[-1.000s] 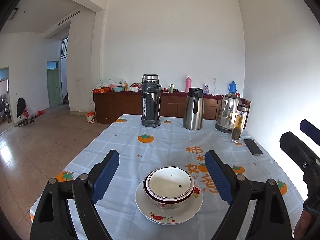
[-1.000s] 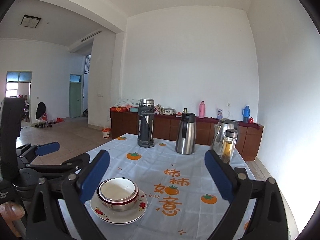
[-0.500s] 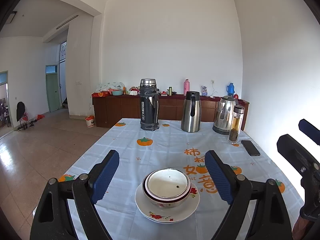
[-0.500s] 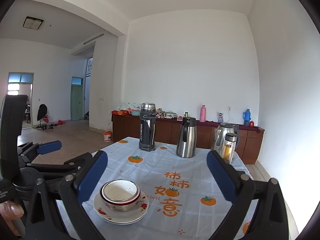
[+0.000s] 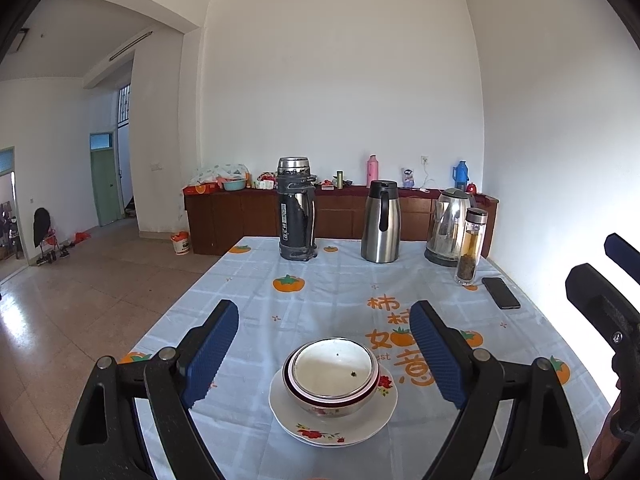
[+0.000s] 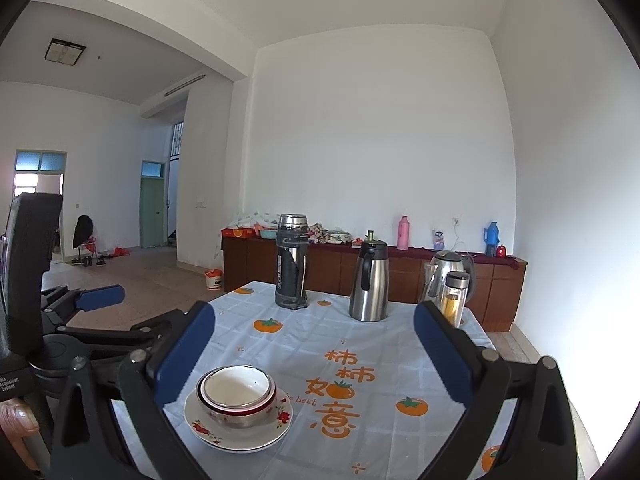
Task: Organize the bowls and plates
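Left hand-held gripper [image 5: 324, 350] wide, empty, above bowl [image 5: 331, 376] nested on plate [image 5: 332, 420]; likely ceramic: stiff, slick, fragile. Grip by rim.

Two nested bowls [image 5: 334, 376], perhaps more, sit upright on stacked floral plates [image 5: 332, 426], a dark speck inside.

Tablecloth [image 6: 360, 344] print: orange characters "柿柿如意", with partial Latin "best" beside the plate [image 6: 276, 432]. Left gripper [image 6: 92, 300] body label: illegible.
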Available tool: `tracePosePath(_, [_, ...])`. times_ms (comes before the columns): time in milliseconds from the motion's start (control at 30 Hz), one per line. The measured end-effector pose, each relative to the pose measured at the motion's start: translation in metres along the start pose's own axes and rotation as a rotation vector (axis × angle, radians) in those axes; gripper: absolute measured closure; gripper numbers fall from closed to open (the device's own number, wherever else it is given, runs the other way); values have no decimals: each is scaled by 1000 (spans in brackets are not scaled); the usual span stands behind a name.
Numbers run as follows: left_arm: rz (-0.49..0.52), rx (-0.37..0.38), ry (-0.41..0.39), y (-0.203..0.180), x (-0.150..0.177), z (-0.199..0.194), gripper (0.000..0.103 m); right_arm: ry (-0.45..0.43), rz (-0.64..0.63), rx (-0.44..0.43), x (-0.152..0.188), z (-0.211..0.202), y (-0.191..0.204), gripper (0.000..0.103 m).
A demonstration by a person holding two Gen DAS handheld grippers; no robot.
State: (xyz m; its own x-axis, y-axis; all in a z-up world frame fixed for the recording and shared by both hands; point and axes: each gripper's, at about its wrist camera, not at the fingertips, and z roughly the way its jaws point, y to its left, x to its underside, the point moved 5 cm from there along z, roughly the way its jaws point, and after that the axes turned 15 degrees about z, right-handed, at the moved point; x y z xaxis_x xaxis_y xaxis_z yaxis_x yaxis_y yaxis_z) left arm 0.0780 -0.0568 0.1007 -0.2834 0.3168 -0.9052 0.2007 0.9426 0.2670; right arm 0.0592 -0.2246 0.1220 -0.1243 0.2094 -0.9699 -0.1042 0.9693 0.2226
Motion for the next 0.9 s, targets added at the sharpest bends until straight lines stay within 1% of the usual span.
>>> tracePosePath(300, [14,-1,4,-2,-4,-2,14,-7,-3,-6,-1,-1,1,1])
tracePosePath(567, [8,3,-4,-1,-10,-4,14,-33,-13,-3,-7,-4,0,1])
tracePosePath(667, [18,-6,-15,-2,-13,-6,14,-43,-20,3,-8,-7,1,1])
tracePosePath(767, [38,-42,-35,-4,-15,-9,14,-42,-21,2,-8,-7,1,1])
tracePosePath(900, [54,-47,-45,-7,-17,-11,14,-37,-21,3,-8,-6,1,1])
